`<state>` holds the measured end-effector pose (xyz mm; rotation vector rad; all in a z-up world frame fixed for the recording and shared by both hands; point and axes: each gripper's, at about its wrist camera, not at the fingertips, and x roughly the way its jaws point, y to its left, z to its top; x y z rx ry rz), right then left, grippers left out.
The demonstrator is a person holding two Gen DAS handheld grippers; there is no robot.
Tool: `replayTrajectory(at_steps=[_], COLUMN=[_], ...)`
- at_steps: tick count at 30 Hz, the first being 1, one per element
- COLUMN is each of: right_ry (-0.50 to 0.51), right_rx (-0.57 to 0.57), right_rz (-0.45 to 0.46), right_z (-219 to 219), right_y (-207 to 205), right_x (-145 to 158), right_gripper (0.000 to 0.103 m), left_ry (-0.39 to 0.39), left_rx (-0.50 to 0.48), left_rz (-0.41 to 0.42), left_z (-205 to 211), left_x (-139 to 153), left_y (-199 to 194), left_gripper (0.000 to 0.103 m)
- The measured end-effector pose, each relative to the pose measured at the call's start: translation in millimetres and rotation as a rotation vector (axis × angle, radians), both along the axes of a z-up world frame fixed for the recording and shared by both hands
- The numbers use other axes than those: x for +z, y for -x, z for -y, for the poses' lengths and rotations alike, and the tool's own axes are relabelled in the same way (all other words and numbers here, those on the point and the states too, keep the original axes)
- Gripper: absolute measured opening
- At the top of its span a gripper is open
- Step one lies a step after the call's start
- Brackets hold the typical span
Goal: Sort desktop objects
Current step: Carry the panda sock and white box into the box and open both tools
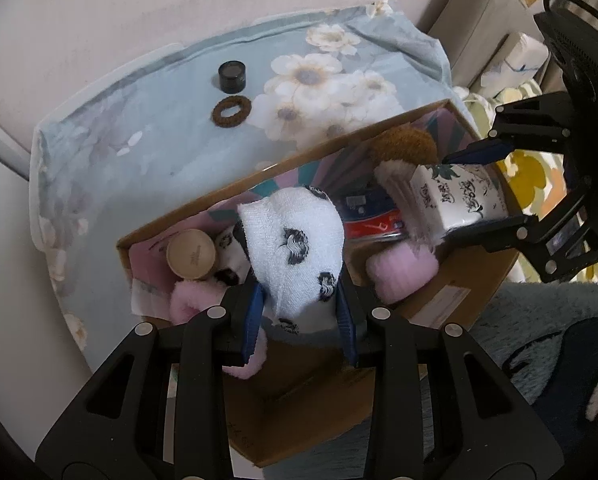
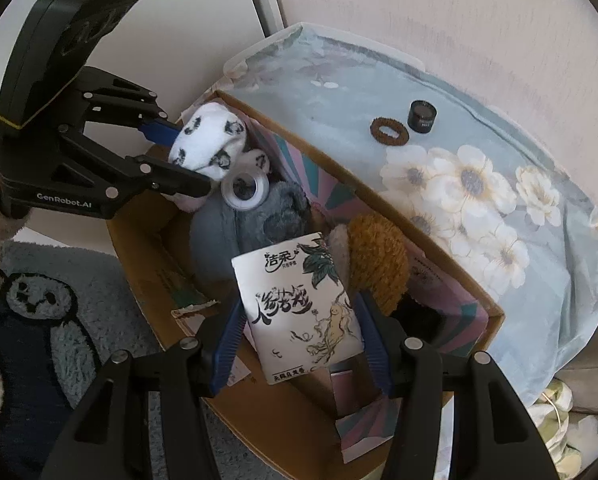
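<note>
My left gripper (image 1: 301, 320) is shut on a white sock with black marks (image 1: 299, 240) and holds it over the cardboard box (image 1: 239, 184). It also shows in the right wrist view (image 2: 187, 160), with the sock (image 2: 209, 140) at the box's left end. My right gripper (image 2: 299, 344) is shut on a white tissue pack with black ink print (image 2: 299, 304) above the box (image 2: 339, 176). In the left wrist view this gripper (image 1: 459, 196) and pack (image 1: 455, 196) are at the box's right end.
The box holds a brown brush (image 2: 379, 256), a grey plush (image 2: 259, 224), a tape roll (image 2: 245, 190), pink fluffy items (image 1: 403, 270) and a wooden lid (image 1: 191, 254). On the floral cloth (image 1: 159, 128) lie a brown hair tie (image 1: 231, 111) and a black jar (image 1: 232, 76).
</note>
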<state>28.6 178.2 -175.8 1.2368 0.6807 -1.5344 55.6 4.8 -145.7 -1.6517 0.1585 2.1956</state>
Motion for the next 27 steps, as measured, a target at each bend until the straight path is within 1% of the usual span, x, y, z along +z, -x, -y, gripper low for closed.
replayTrajectory(at_steps=[2,6,8,9,10,11,12,13,16,19,23,27], right_ry=[-0.003,-0.015,-0.028,-0.033,-0.037,-0.032,-0.023,-0.013,-0.006,-0.002,0.017,0.049], right_rx=[-0.002,-0.017,-0.033,-0.038,-0.043,-0.05,-0.056,-0.062,-0.076,-0.084,-0.096,-0.083], right_rz=[0.002,0.033,0.04,0.048,0.058,0.06,0.059,0.058,0.066,0.053,0.062,0.057], right_z=[0,2,3,3,3,2,2,1,-1,-2,-4,-10], right_y=[-1,1,3,3,3,4,5,5,8,11,16,20], right_x=[0,-3,-5,-6,-7,-8,-7,-6,-4,-1,4,13], right_gripper=[0.052,0.052,0.054,0.057,0.068,0.082,0.087,0.093,0.102,0.102,0.103,0.102], left_ry=[0.021,0.023,0.037,0.039,0.04,0.04,0.029,0.014,0.013,0.022,0.024,0.055], left_rx=[-0.013,-0.022,-0.014,-0.01,-0.008,-0.008,-0.009,-0.011,-0.012,-0.015,-0.017,-0.013], left_rz=[-0.009,0.001,0.01,0.013,0.013,0.009,-0.006,-0.015,-0.021,-0.028,-0.037,-0.085], left_z=[-1,-1,-1,-1,-1,-1,0,0,1,2,2,2], left_x=[-1,-5,-6,-7,-6,-5,-3,-2,-2,-1,2,12], left_y=[-1,0,2,2,2,2,2,1,3,7,11,15], left_gripper=[0.03,0.03,0.035,0.041,0.07,0.102,0.101,0.103,0.103,0.103,0.103,0.103])
